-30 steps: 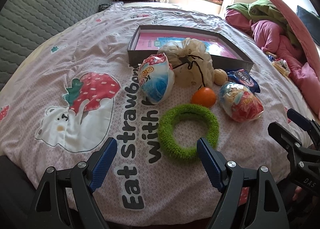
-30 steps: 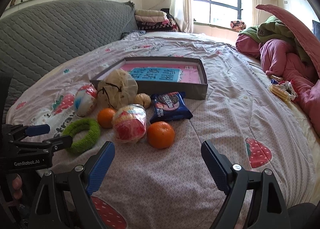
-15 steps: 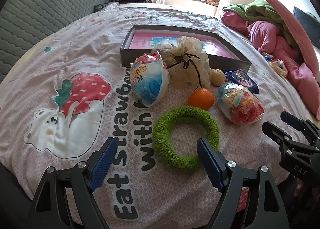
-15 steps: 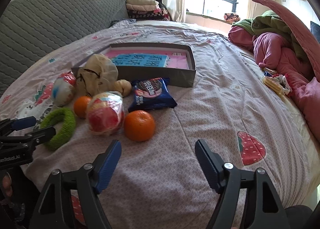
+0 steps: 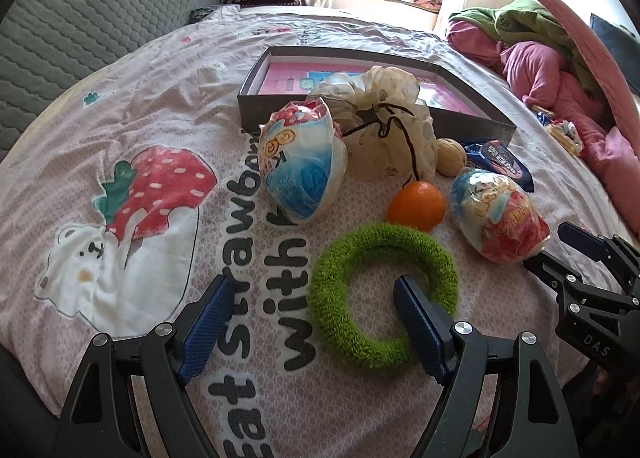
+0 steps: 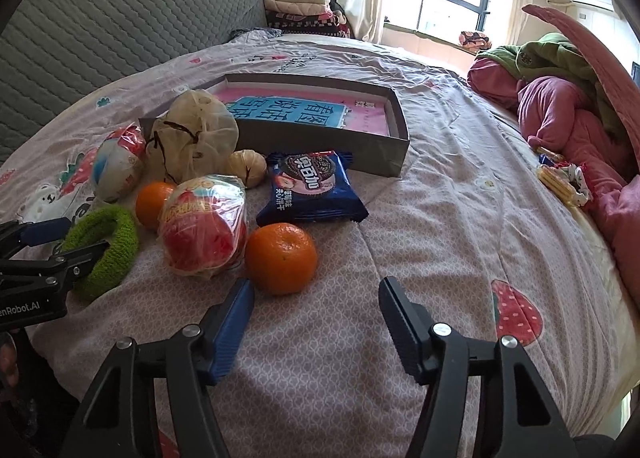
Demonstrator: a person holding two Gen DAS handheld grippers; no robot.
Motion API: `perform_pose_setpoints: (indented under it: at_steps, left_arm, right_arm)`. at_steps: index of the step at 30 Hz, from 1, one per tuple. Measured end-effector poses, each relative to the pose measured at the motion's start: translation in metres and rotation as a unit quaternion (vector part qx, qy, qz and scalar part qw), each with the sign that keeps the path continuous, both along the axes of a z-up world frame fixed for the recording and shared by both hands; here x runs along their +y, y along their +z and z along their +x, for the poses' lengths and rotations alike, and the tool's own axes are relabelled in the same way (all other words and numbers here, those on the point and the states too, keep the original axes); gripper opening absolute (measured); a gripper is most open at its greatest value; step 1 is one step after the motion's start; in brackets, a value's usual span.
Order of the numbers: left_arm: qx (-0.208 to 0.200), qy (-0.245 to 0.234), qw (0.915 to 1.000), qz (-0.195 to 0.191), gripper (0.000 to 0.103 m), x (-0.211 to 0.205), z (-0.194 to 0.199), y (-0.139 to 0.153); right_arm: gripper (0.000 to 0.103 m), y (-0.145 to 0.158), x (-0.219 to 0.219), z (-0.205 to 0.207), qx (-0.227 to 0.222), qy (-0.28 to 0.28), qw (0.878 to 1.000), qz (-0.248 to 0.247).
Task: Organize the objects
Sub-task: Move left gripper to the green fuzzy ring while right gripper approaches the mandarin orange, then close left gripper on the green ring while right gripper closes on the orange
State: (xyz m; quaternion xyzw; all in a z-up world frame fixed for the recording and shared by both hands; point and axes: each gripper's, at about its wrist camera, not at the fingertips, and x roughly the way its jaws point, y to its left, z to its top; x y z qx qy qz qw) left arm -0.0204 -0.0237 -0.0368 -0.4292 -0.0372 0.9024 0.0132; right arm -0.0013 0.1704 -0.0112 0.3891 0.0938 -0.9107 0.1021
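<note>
Near the front edge of the bed (image 5: 132, 106), the green ring (image 5: 384, 294) lies flat with the left gripper (image 5: 310, 328) open, one finger over its hole, while the right gripper (image 6: 316, 324), empty and just narrowing, sits just before the orange (image 6: 281, 258).

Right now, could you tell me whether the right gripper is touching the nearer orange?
Apart. The right wrist view shows quilt between the open right gripper and the orange.
</note>
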Motion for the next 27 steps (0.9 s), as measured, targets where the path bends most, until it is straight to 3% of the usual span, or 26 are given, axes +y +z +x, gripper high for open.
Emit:
perform_pose_setpoints:
  at_steps: [6, 19, 27]
  left_arm:
    - [0.011, -0.004, 0.9998, -0.014, 0.078, 0.004, -0.006, -0.002]
    - [0.022, -0.031, 0.9992, 0.010, 0.033, 0.010, -0.009, -0.002]
    - [0.026, -0.043, 0.9979, 0.040, 0.015, 0.007, -0.003, 0.001]
  right_arm:
    - [0.057, -0.005, -0.005, -0.006, -0.009, 0.017, 1.000, -0.004]
    - [0.039, -0.009, -0.012, -0.012, -0.013, 0.046, 0.999, -0.023]
    - [0.038, -0.008, -0.015, -0.013, -0.003, 0.055, 0.998, -0.019]
